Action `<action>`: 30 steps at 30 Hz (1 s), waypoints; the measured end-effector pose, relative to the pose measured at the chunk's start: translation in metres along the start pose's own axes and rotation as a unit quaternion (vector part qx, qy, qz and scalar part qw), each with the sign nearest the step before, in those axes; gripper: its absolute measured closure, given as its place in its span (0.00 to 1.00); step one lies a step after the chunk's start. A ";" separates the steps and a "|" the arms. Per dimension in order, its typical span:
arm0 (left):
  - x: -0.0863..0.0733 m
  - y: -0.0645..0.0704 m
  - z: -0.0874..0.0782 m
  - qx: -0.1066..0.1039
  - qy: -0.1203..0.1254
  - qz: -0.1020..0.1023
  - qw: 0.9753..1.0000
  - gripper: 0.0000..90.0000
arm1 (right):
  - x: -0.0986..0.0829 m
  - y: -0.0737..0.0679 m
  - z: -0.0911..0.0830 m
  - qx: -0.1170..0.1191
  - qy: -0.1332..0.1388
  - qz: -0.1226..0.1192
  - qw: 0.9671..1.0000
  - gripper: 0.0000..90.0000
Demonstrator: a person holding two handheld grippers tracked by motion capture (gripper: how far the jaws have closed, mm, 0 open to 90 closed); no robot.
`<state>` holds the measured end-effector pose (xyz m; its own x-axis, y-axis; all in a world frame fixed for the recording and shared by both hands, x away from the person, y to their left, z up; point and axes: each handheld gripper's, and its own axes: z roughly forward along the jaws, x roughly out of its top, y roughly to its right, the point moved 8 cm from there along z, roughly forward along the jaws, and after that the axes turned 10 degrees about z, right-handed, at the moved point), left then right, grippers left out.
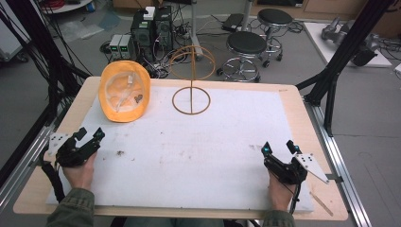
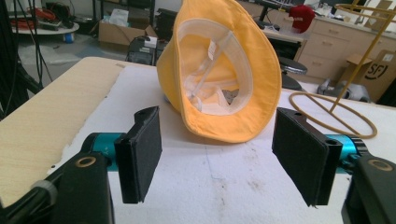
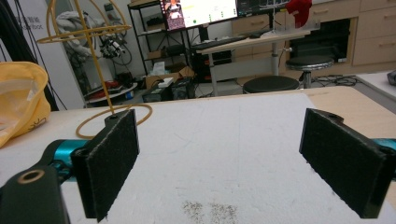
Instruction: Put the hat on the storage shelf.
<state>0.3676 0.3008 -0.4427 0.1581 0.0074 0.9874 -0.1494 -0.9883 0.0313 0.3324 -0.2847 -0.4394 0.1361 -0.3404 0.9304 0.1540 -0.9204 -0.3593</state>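
high view: yellow bucket hat (image 1: 125,91) at upper left of the frame, lying on the white mat (image 1: 198,151) with its pale lining and inner strap facing up. just to its right, apart from it, wire hat stand (image 1: 191,78) with ring base flat on the mat and an upright stem carrying a round top frame. left gripper (image 1: 88,136) at lower left, held in a hand (image 1: 80,171), jaws spread wide, holding nothing. right gripper (image 1: 279,147) at lower right, jaws likewise wide apart and empty, well away from the hat.

left gripper view: hat (image 2: 219,70) centred between and beyond the two black pads (image 2: 140,151), tilted with opening toward the camera; stand base at right edge.

right gripper view: hat (image 3: 21,100) at far left edge, stand (image 3: 100,56) beside it, bare mat between the pads (image 3: 109,161).
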 end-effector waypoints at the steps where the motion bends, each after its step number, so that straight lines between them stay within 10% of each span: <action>1: 0.001 0.001 0.000 -0.001 0.002 0.002 1.000 0.37 | 0.000 0.000 0.000 0.000 -0.001 0.001 1.000 0.12; 20: 0.057 -0.007 0.009 -0.014 0.027 0.046 0.998 0.37 | 0.003 -0.002 -0.002 -0.003 0.004 0.001 1.000 0.12; 30: 0.065 -0.023 0.038 -0.004 -0.002 0.022 1.000 0.37 | 0.003 -0.005 0.001 0.000 0.003 -0.010 1.000 0.12</action>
<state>0.4187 0.3184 -0.3851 0.1556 -0.0358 0.9872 -0.1633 -0.9865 -0.0100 0.3331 -0.2810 -0.4346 0.1275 -0.3222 0.9380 0.1572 -0.9272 -0.3399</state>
